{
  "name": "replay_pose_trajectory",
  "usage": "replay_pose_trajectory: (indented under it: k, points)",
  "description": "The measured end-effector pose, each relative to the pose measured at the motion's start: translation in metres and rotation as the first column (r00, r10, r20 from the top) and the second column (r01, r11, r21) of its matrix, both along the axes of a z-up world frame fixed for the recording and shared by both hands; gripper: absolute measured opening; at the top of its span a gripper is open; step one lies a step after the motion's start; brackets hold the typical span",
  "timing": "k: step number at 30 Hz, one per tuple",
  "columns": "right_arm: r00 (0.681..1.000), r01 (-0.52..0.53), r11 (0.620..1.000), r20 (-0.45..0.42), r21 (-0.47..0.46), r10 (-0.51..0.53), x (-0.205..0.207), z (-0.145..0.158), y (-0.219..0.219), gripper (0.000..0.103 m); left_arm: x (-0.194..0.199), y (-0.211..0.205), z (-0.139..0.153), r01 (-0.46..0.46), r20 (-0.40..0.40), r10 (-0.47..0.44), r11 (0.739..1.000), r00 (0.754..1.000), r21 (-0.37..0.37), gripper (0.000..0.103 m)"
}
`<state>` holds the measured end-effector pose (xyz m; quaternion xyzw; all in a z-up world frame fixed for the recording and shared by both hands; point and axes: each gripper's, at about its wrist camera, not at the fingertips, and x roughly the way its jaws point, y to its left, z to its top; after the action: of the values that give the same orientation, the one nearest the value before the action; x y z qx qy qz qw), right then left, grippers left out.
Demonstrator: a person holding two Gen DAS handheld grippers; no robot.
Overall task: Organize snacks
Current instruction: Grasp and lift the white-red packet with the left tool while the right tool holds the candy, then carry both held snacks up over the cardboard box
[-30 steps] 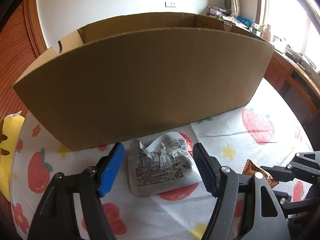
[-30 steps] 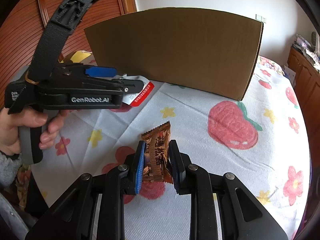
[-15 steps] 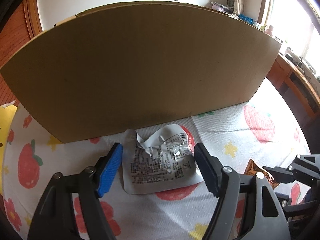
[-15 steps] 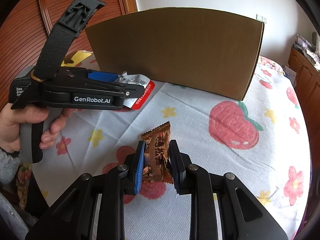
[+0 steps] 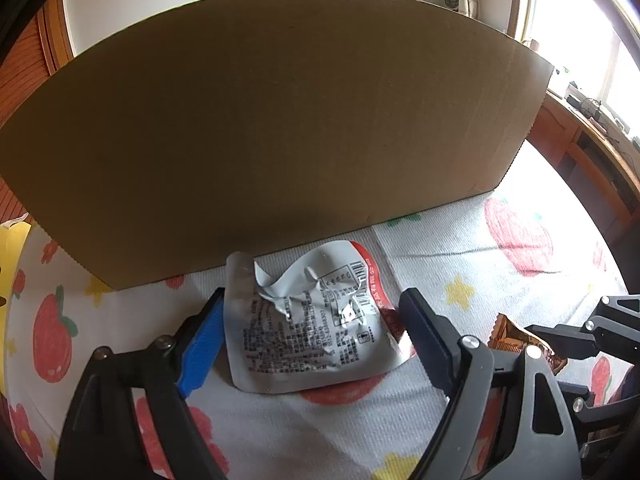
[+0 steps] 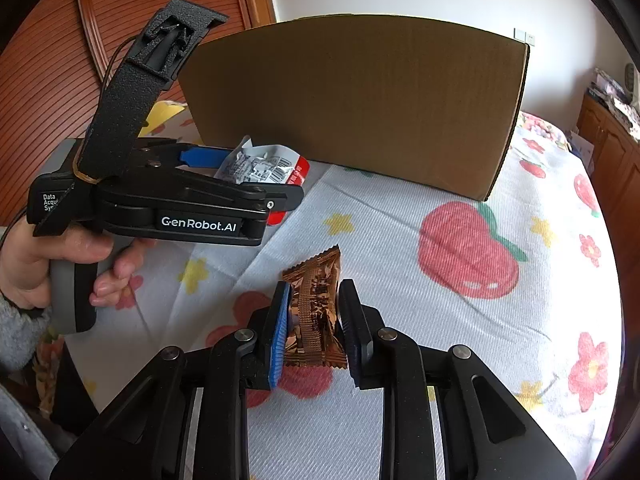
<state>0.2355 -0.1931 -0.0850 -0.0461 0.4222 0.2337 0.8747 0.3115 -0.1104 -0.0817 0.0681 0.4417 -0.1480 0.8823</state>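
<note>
Two crinkled packets: silver pouch [image 5: 316, 320], ridged copper wrapper [image 6: 316, 312].

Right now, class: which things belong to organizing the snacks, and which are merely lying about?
Belong:
silver snack pouch
brown snack packet
cardboard box
left claw
right claw

Lying about:
strawberry tablecloth
yellow item
wooden cabinet

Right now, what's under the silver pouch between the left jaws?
The silver pouch lies flat on the strawberry-print tablecloth, over a red printed strawberry whose edge shows at its lower rim. The rest of that print is covered. The cardboard box stands behind it.
</note>
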Motion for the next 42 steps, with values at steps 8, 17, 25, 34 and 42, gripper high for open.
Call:
replay_pose_trajectory:
  k: [8, 17, 25, 34, 42]
  points:
    - [1.000, 0.000, 1.000, 0.000, -0.001, 0.000, 0.000, 0.000, 0.000, 0.023, -0.013, 0.004, 0.003, 0.047, -0.003, -0.047, 0.999, 0.999, -0.017, 0.064]
    - [1.000, 0.001, 1.000, 0.003, -0.011, 0.000, -0.001, 0.000, 0.002, 0.023, -0.033, 0.023, 0.011, 0.064, 0.001, -0.064, 0.996, 0.998, -0.065, 0.061]
    - [1.000, 0.017, 0.999, 0.013, -0.029, -0.017, -0.004, -0.001, 0.007, 0.019, -0.040, 0.035, 0.030, 0.064, 0.071, -0.059, 0.995, 0.996, -0.075, 0.062]
    - [0.999, 0.027, 0.999, 0.030, -0.037, -0.026, -0.006, 0.004, 0.003, 0.019, -0.049, 0.051, 0.050, 0.079, 0.127, -0.067, 0.993, 0.990, -0.092, 0.062]
    - [0.997, 0.023, 1.000, 0.075, -0.004, -0.023, -0.002, 0.033, -0.002, 0.019, -0.050, 0.063, 0.075, 0.086, 0.183, -0.067, 0.992, 0.981, -0.095, 0.062]
